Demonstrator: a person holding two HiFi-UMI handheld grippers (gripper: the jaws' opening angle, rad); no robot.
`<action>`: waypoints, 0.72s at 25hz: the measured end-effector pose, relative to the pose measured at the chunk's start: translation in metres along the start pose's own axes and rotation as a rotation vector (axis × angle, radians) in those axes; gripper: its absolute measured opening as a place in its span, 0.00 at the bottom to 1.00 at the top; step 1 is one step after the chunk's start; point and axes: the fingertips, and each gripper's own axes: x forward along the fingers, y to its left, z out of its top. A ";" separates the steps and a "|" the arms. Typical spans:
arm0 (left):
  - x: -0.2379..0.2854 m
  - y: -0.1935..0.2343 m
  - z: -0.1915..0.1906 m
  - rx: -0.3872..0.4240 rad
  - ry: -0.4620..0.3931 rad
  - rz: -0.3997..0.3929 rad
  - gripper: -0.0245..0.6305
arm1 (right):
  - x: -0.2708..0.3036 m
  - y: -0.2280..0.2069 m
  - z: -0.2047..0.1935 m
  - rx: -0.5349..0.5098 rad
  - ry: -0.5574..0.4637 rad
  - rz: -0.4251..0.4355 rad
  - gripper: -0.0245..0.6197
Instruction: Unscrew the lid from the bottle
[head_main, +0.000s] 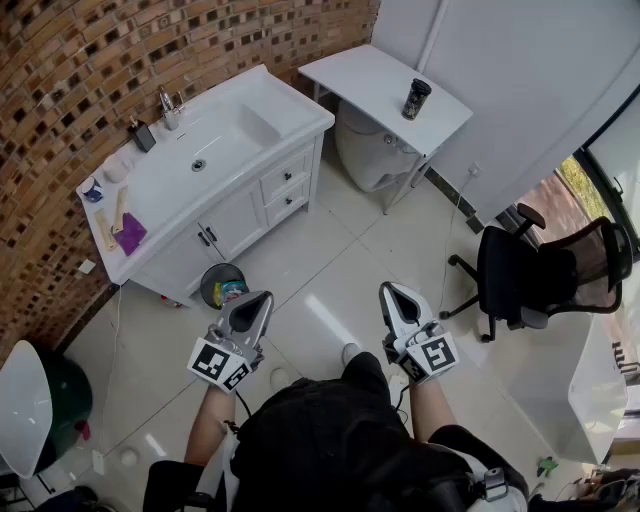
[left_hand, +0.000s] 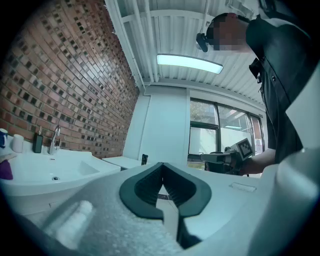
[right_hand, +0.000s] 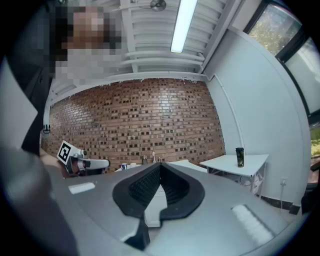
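A dark bottle with a black lid (head_main: 416, 98) stands upright on the small white table (head_main: 370, 80) across the room; it also shows small as the bottle (right_hand: 240, 156) on that table in the right gripper view and as the bottle (left_hand: 144, 159) in the left gripper view. My left gripper (head_main: 262, 297) and right gripper (head_main: 388, 289) are held level in front of the person, far from the bottle. Both are shut with nothing between their jaws. Each gripper view catches the other gripper off to the side.
A white vanity with a sink (head_main: 205, 150) stands along the brick wall, with a faucet, soap bottle and small items on it. A bin (head_main: 222, 285) sits by the vanity. A black office chair (head_main: 545, 270) stands at the right. White tiled floor lies between me and the table.
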 end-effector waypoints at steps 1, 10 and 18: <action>0.007 0.001 -0.002 0.003 0.009 0.002 0.04 | 0.000 -0.007 -0.002 0.006 -0.001 -0.002 0.05; 0.129 -0.023 0.010 0.070 -0.053 0.039 0.04 | 0.012 -0.117 0.014 -0.034 -0.046 0.114 0.05; 0.226 -0.060 0.017 0.080 -0.073 0.015 0.04 | 0.002 -0.199 0.034 -0.059 -0.070 0.143 0.05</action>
